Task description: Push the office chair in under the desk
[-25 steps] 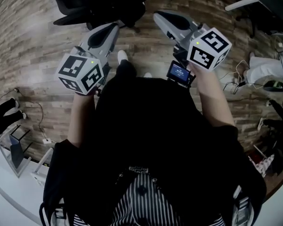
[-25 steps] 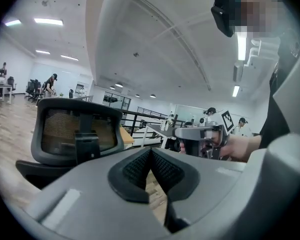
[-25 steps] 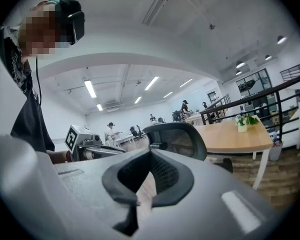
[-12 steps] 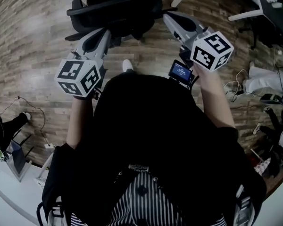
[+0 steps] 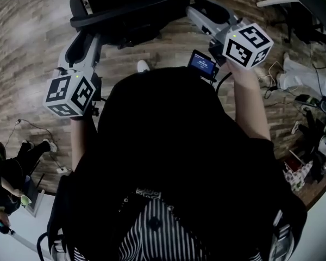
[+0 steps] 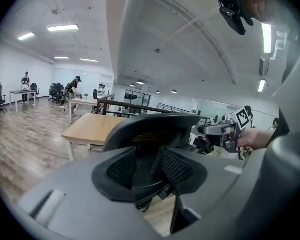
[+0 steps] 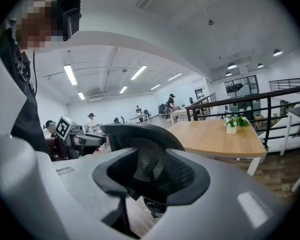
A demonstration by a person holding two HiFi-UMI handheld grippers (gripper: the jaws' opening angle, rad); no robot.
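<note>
The black mesh-backed office chair (image 5: 131, 7) stands on the wood floor just ahead of me, with its back towards me. My left gripper (image 5: 82, 41) is by the chair's left armrest and its jaws are opening with nothing between them. My right gripper (image 5: 200, 11) is beside the chair back's right edge, its jaws also opening on nothing. In the left gripper view the chair back (image 6: 155, 131) fills the gap ahead of the left gripper (image 6: 150, 174), with a wooden desk (image 6: 90, 126) behind it. In the right gripper view the chair (image 7: 140, 144) stands before the right gripper (image 7: 150, 181) and the desk (image 7: 217, 136).
A small potted plant (image 7: 232, 124) sits on the desk. White desk legs (image 5: 277, 1) and loose cables (image 5: 277, 83) lie at the right. A person's legs (image 5: 19, 165) show at the lower left. A black railing (image 7: 250, 101) runs behind the desk, and people work at far tables.
The chair back has come closer to both grippers in the head view. My left gripper has swung out to the left, towards the armrest; the right has moved slightly up towards the chair.
</note>
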